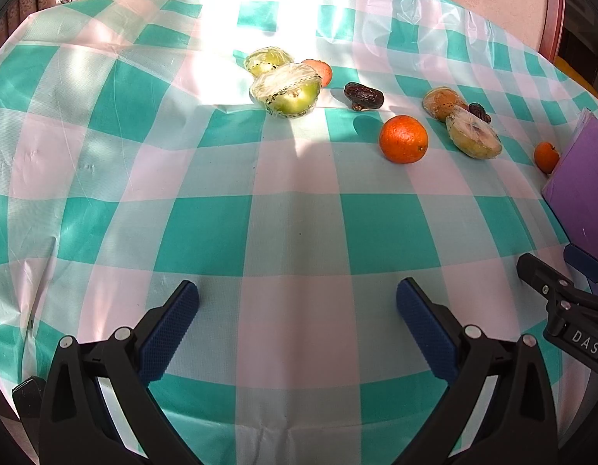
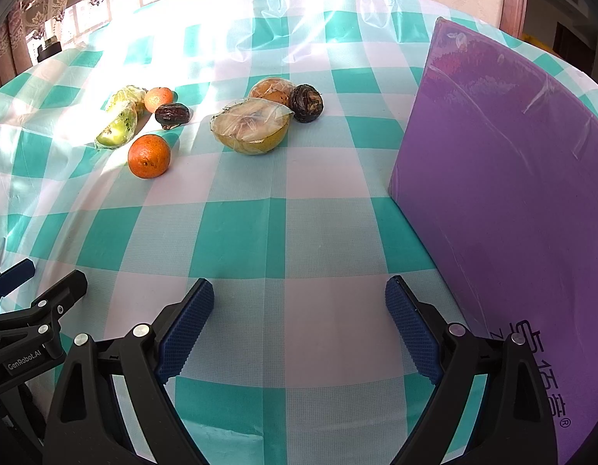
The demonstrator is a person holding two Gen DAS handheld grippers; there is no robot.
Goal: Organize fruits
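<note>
Nothing grabbed yet, so looks like the very start: picking a first fruit and lining up on it.

Biggest thing first: purple board (image 2: 504,178), propped on edge at the right of the checked tablecloth (image 2: 241,240), probably worth steering clear of. Tiny orange (image 1: 546,156) tucked right against it in the left view.

Then the wrapped stuff. Two green halves in cling film (image 1: 289,91), far left, stacked close together. Yellowish half (image 2: 250,128) nearer the middle, cut face tilted up and toward the right camera, long axis running left-right. Slippery film, so probably better pinched across the short width, low on the skin, not on the wrap.

Loose orange (image 2: 149,155) sitting apart from the rest, round, no axis to worry about, easiest opener.

Dates: one (image 2: 172,115) lying lengthwise left-right, so better squeezed across the narrow side; another (image 2: 306,102) touching the wrapped brownish fruit (image 2: 271,91).

Left gripper (image 1: 297,314) and right gripper (image 2: 299,310) both spread wide, empty, hovering low over bare cloth, well short of the fruit.
</note>
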